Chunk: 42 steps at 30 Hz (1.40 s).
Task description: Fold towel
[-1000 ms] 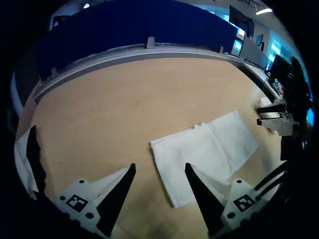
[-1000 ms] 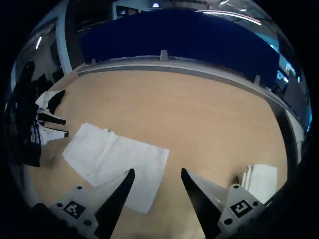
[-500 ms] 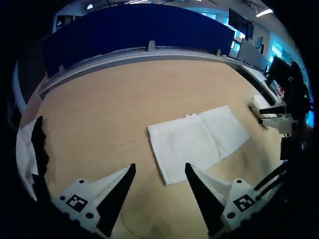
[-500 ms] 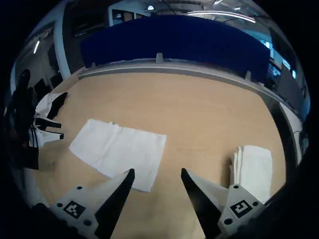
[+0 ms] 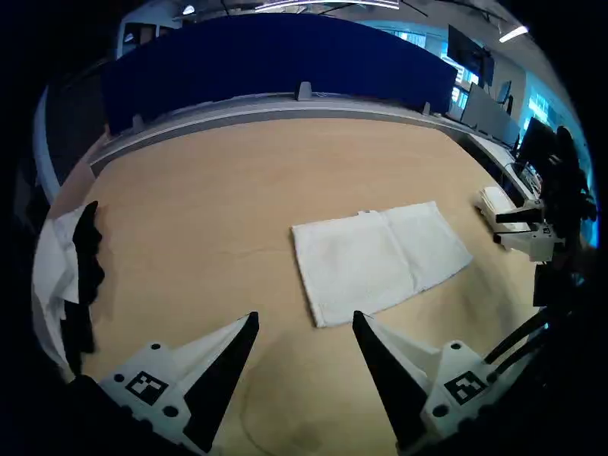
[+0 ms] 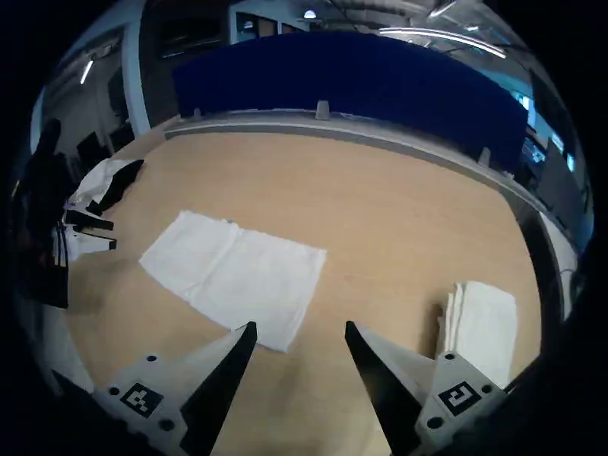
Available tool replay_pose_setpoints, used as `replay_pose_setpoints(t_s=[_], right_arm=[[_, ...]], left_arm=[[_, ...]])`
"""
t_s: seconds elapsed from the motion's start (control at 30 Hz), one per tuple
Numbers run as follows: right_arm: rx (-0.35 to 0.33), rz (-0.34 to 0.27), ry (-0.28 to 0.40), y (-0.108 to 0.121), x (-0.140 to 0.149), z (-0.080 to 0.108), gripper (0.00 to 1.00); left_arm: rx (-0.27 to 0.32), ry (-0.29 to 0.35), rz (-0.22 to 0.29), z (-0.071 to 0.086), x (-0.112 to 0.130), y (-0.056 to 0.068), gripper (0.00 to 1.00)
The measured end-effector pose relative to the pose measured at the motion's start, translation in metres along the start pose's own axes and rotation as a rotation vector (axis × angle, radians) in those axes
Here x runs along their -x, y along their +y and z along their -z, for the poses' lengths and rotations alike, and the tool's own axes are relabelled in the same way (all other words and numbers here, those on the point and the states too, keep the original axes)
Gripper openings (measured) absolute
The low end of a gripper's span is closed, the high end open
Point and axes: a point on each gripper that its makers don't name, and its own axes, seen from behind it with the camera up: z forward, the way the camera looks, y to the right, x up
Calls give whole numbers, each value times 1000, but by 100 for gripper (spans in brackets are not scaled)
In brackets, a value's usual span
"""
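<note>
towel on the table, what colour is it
Plain white towel, clearest in the right gripper view.

The towel (image 5: pixel 378 261) is plain white against a light tan, wood-grain counter (image 5: pixel 228 175), with a dark blue partition (image 5: pixel 266 61) behind it. The left claw (image 5: pixel 304 315) and right claw (image 6: pixel 300 325) each have black fingers (image 5: pixel 224 372) on white bodies with black-and-white square markers (image 5: pixel 146 386). The folded stack (image 6: pixel 481 327) is white, and the cloth heap (image 5: pixel 64 266) is white and black.

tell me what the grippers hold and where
Nothing is held: the left gripper and right gripper are open; the white towel lies on the table.
</note>
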Motion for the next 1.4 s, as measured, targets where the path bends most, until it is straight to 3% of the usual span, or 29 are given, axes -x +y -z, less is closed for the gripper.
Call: replay_pose_setpoints(t_s=[0.6,1.03,1.17,1.4], right_arm=[[-137,217,-58,-24,18,-5,90],[-158,266,-108,-22,33,-21,87],[-160,276,-128,-22,41,-30,81],[-160,280,-149,-23,51,-44,60]], left_arm=[[-142,7,135,52,50,-34,91],[-180,15,141,73,62,-39,91],[-189,17,146,80,66,-41,91],[-203,14,164,85,74,-46,92]])
